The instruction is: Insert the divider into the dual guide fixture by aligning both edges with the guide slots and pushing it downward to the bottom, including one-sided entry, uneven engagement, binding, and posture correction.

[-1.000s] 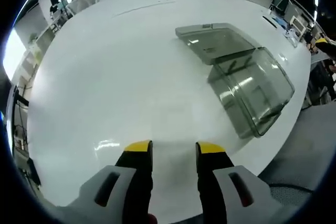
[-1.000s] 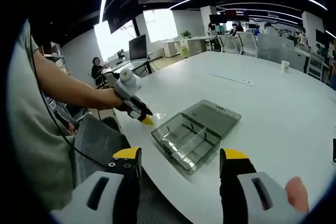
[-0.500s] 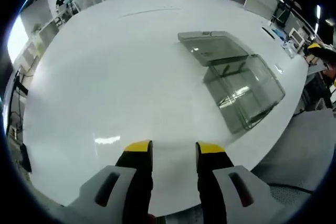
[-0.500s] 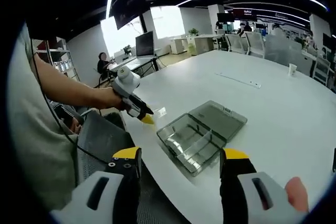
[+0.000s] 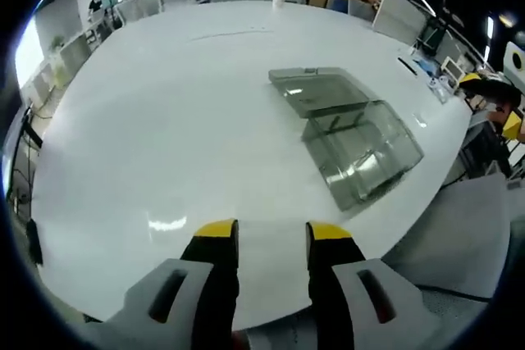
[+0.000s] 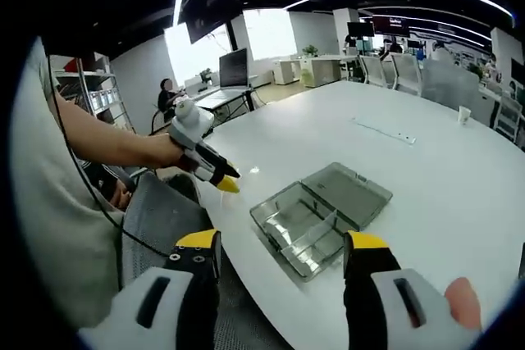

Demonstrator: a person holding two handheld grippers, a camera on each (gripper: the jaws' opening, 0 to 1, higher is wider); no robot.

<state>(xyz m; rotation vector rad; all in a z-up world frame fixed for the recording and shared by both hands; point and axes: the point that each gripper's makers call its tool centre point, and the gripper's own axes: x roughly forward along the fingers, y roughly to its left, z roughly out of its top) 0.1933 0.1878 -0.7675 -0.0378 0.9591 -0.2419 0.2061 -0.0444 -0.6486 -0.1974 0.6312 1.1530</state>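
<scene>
One big white table (image 5: 164,104) is taking up most of both views. Clear plastic box (image 6: 320,217) is sitting near the table edge, lid (image 5: 318,90) lying flat open beside the tray, low partitions showing inside; can't make out a separate divider. Left gripper (image 5: 268,233) is hovering over bare table short of the box, jaws narrowly apart, nothing between them. Right gripper (image 6: 279,241) is hanging off the table edge, jaws spread wide, gripping nothing.
</scene>
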